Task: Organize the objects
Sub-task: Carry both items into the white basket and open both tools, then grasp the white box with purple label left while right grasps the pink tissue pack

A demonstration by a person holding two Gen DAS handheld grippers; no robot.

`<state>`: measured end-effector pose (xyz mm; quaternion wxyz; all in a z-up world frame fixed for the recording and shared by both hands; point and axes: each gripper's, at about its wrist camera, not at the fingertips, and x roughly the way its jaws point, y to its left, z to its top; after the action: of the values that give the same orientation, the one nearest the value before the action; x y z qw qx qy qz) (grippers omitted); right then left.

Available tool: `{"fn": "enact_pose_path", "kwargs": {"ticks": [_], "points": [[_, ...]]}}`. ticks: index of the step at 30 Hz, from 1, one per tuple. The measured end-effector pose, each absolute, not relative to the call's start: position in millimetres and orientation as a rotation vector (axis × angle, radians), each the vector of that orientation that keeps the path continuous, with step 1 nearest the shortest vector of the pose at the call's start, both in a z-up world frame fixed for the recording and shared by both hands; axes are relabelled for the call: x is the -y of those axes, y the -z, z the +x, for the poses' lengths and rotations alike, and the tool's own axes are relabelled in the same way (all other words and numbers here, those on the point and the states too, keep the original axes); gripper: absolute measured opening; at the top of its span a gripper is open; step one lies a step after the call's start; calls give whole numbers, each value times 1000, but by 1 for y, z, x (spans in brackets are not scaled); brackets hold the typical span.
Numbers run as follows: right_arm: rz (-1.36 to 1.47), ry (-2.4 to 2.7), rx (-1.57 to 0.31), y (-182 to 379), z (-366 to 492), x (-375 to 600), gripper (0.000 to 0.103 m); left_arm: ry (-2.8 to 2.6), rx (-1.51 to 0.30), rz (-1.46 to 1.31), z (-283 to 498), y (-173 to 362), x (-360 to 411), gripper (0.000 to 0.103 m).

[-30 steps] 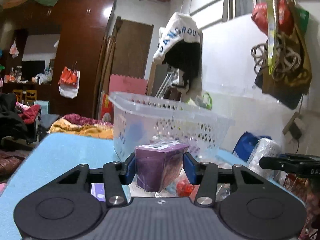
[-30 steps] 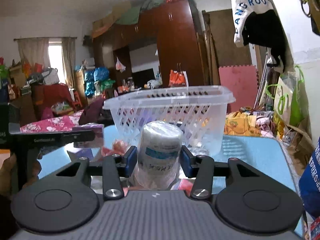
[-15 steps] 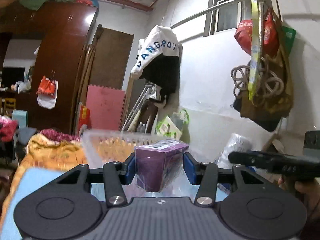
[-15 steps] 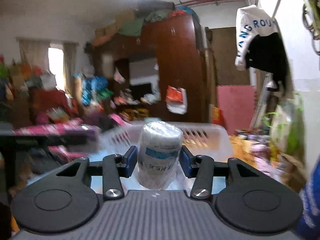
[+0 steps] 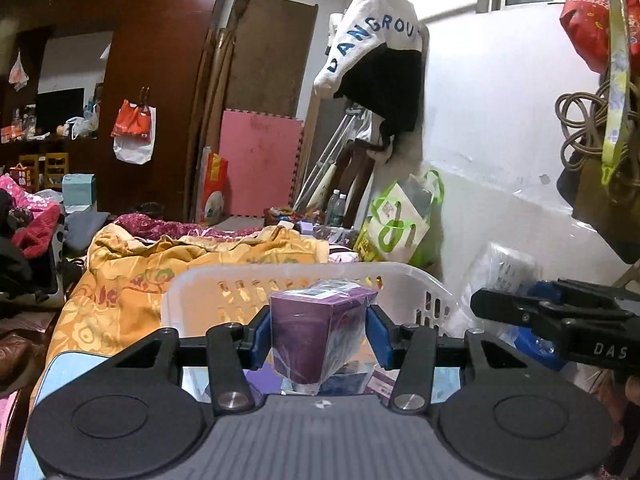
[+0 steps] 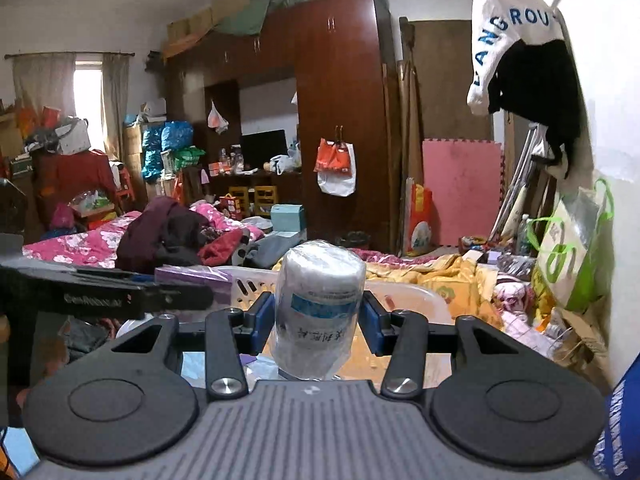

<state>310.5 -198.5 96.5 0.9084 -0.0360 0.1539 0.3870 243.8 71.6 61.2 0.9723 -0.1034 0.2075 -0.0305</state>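
Your left gripper [image 5: 318,334] is clamped on a shrink-wrapped purple box [image 5: 318,332], held above the white basket [image 5: 208,280] whose rim shows at twelve o'clock. The box looks stiff and light, but its film is slick, so keep the pads on its flat sides. Your right gripper [image 6: 318,320] squeezes a film-wrapped white roll [image 6: 320,308] at mid-height; it probably yields, so grip gently.

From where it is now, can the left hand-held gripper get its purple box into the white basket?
Probably yes: the left hand-held gripper holds the purple box near the white basket rim, whose open top looks unobstructed.
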Motion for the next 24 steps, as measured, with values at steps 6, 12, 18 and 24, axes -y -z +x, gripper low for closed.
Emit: {"fn": "enact_pose_path", "kwargs": {"ticks": [6,12,18,24], "points": [[-104,-737,-297,-100,300,199,95,-42,-470,-166,257,-57,-72,80],[-116,-718,-247,-90,255,236,103,8,-390,-157,198,-54,-81,84],[-8,-748,-281,-36,209,302,103,-8,-369,-146,121,-17,-90,85],[102,-807,-395,15,186,322,88,-21,-413,-174,82,23,-102,85]]}}
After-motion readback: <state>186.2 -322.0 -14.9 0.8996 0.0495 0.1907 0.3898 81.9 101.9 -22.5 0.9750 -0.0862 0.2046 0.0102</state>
